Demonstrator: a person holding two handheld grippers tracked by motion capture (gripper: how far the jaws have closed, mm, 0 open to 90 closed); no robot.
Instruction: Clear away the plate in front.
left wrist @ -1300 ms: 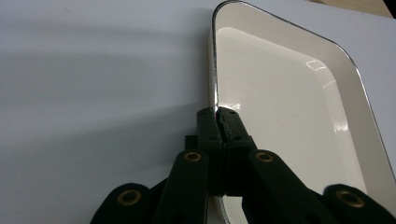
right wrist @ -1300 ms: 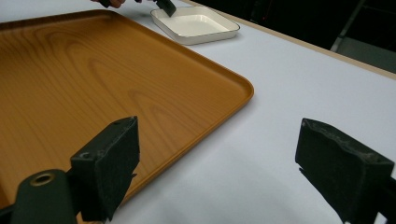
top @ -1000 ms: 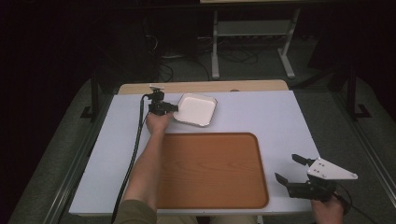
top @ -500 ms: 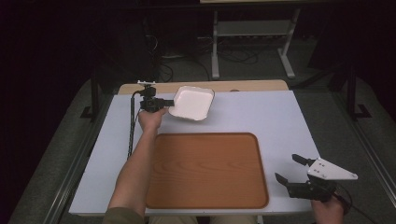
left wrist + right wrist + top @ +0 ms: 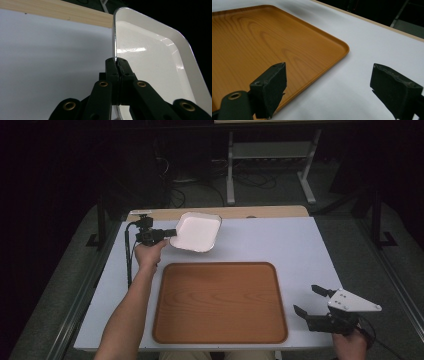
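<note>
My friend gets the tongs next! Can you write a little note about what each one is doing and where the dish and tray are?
Left tongs: shut on the rim of the white dish, lifted and tilted over the table's far left part.
Right tongs: open, holding nothing, resting near the table's right front corner.
Wooden tray: bare, in the middle front.
Done: dish picked up.
Left: probably set the dish on the tray and let go.

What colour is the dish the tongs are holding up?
White and glossy: the dish shows best in the left gripper view, pinched by the left tongs.
</note>
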